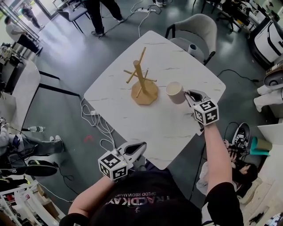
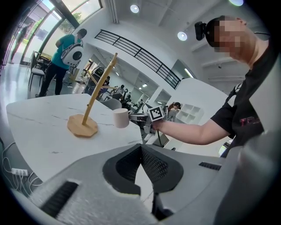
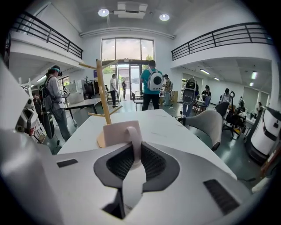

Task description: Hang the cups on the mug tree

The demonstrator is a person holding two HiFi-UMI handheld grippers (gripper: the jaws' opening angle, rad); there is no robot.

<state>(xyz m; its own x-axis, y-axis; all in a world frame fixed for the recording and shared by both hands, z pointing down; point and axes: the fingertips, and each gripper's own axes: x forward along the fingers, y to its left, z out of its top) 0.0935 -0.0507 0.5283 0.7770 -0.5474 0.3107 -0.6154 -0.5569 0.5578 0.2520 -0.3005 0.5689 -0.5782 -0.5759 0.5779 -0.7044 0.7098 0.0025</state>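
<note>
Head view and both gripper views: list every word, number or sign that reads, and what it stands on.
Shirt: pale lettering, upside down in the head view, too blurred to read.
Shirt, left gripper view: red letters, partly hidden, unreadable.
Cubes on left gripper and right gripper: black-and-white patterns, no words.
No print: cup, mug tree.

Looks like a large open lab or shared workspace rather than a home. Two storeys tall, with a railed gallery (image 3: 228,37), round ceiling lights (image 3: 104,12) and tall glass doors (image 3: 127,66). Grey floor strewn with cables (image 1: 99,126), a white bench (image 1: 177,128), a grey armchair (image 1: 196,26), people (image 3: 151,85) standing about among more tables.
</note>
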